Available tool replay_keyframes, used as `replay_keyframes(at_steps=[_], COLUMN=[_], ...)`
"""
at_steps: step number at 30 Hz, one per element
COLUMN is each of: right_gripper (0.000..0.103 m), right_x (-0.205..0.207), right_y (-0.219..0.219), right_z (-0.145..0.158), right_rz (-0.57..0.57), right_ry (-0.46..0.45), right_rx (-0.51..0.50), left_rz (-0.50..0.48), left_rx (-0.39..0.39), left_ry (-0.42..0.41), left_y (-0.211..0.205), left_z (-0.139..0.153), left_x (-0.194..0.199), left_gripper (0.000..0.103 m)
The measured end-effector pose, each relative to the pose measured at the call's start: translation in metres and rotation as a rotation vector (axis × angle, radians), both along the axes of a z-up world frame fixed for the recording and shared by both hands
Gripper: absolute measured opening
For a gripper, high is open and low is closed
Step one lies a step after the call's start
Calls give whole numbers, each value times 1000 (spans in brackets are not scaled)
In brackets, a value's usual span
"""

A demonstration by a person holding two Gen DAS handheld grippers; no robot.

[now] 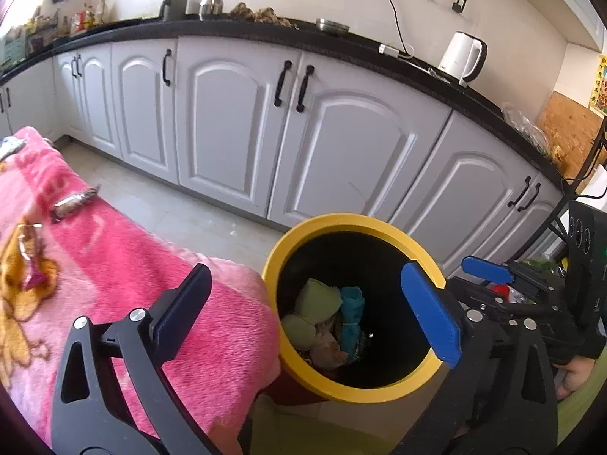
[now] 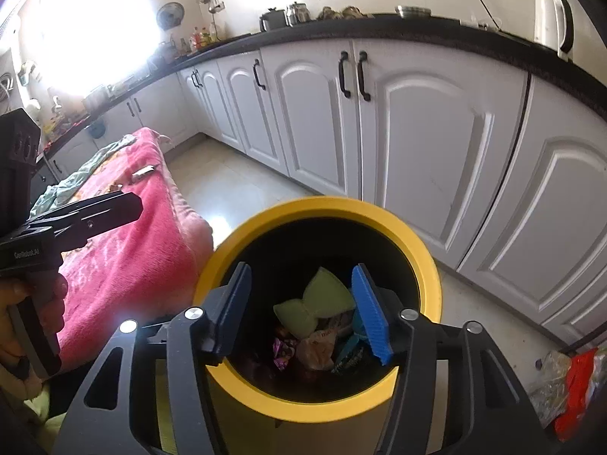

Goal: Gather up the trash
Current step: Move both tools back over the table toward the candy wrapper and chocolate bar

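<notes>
Both my left gripper [image 1: 307,311] and right gripper [image 2: 307,311] gape empty over the bin [image 2: 425,261]; the remaining wrapper [image 1: 74,201] on the blanket [image 1: 125,258] looks light, crinkly, best pinched mid-length.

L tongs [image 1: 311,318]: black frame w/ triangular cutouts, silver screws, blue ribbed pads. R tongs [image 2: 301,313]: same build. Black pistol-style handle w/ white "GenRobot.AI" marking, a hand [image 2: 22,314] round it.

Yellow-rimmed black bin [image 2: 242,235], pink blanket [image 1: 125,258], white cabinets [image 1: 227,121].
</notes>
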State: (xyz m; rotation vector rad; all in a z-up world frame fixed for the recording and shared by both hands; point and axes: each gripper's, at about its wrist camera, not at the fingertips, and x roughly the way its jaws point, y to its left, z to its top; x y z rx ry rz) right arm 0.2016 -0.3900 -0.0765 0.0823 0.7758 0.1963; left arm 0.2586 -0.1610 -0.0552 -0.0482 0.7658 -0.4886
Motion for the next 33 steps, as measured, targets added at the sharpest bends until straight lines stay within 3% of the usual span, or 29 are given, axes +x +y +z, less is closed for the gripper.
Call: replay_keyframes(at_steps=[5, 22, 33], right_gripper=[67, 74, 75], right_x=[-5, -16, -18], right_y=[10, 64, 111], right_z=[14, 56, 69], right_rz=[16, 126, 223], right_ry=[-39, -155, -175], right_rx=[-11, -60, -86], left_rz=[34, 198, 292], left_rx=[4, -25, -48], left_ry=[-30, -94, -119], left_y=[15, 95, 143], left_z=[10, 34, 39], left_x=[-7, -24, -33], left_gripper=[92, 92, 92])
